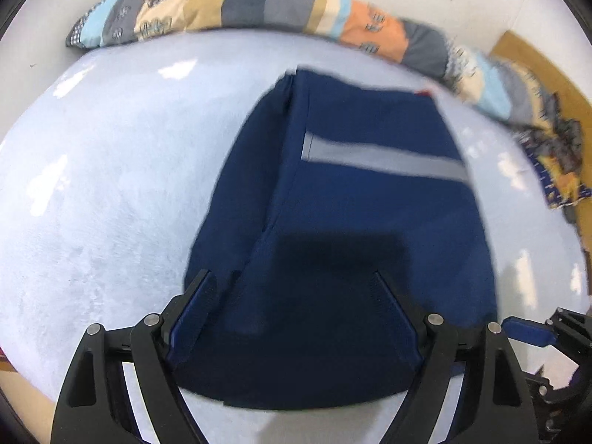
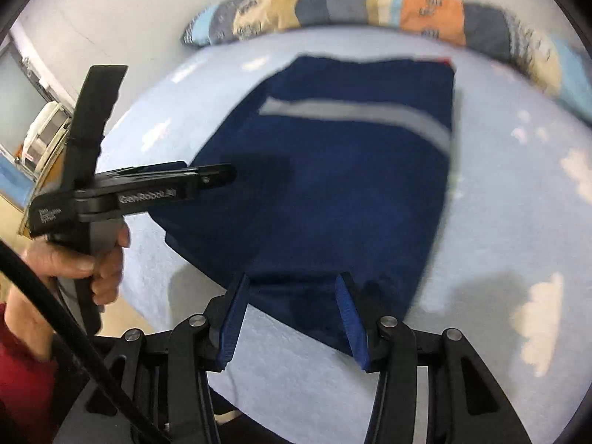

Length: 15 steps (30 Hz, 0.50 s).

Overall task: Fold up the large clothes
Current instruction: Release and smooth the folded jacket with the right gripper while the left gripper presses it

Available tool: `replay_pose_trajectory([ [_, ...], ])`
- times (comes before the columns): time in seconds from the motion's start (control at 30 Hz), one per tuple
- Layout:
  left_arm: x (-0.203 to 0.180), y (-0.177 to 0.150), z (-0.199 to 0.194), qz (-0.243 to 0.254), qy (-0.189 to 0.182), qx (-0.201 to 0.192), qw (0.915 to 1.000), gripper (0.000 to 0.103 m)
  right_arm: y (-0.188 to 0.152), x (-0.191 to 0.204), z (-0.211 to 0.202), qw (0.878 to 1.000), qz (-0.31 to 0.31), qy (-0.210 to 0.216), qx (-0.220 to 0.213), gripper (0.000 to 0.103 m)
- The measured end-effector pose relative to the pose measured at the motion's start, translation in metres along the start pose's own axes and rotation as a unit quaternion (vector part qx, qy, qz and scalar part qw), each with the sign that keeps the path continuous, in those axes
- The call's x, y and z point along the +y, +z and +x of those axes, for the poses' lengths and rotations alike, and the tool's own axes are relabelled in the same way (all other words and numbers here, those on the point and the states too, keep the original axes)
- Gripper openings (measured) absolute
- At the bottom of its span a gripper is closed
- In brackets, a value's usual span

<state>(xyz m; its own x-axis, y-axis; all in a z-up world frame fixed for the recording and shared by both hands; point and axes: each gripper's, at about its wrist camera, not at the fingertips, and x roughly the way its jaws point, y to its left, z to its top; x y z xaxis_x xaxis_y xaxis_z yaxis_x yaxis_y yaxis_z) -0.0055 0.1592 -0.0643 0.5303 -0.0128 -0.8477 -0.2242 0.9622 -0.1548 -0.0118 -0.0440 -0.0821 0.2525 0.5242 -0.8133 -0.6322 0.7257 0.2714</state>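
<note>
- The dark blue garment lies flat on the pale blue bed surface, near the middle, already folded into a narrow rectangle with a grey stripe across its upper part.
- On its left side a long part is turned inward and makes a second layer, so I judge that the lengthwise folds are done.
- The left gripper hangs above the near edge of the garment with its jaws spread wide and nothing between them.
- The right gripper is also released, its blue pads apart over the near corner; whether they touch the cloth I cannot tell.
- What is probably left: to take the near edge and fold it toward the patchwork roll at the far side, then smooth it.
- Both views are blurred, so small wrinkles are not visible.
</note>
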Motion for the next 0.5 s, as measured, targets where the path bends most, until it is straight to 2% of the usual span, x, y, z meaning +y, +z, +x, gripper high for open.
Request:
replay_pose_trajectory([
  [0.07,0.008,-0.002,-0.008,0.000,0.003,-0.009,1.0000,0.084,-0.008,-0.005,0.002,1.000,0.013,0.016,0.007,0.052],
  [0.13,0.021,-0.003,-0.009,-0.016,0.011,-0.006,0.9998,0.084,-0.017,-0.012,0.023,0.998,0.043,0.032,0.040,0.054],
  [0.2,0.035,-0.007,0.004,-0.042,0.020,0.022,0.9987,0.084,-0.025,-0.018,0.041,0.995,0.063,0.051,0.062,0.054],
  [0.27,0.042,-0.009,0.019,-0.049,0.022,0.050,0.9973,0.084,-0.033,-0.027,0.061,0.985,0.105,0.077,0.112,0.054],
  [0.37,0.061,-0.008,0.023,-0.066,0.029,0.043,0.9964,0.084,-0.028,-0.033,0.040,0.986,0.109,0.094,0.083,0.054],
  [0.43,0.074,-0.006,0.015,-0.097,0.007,0.027,0.9949,0.084,-0.021,-0.040,0.017,0.985,0.111,0.118,0.054,0.058],
  [0.5,0.096,-0.003,0.009,-0.149,-0.031,0.012,0.9883,0.084,-0.021,-0.054,0.005,0.980,0.134,0.141,0.041,0.058],
])
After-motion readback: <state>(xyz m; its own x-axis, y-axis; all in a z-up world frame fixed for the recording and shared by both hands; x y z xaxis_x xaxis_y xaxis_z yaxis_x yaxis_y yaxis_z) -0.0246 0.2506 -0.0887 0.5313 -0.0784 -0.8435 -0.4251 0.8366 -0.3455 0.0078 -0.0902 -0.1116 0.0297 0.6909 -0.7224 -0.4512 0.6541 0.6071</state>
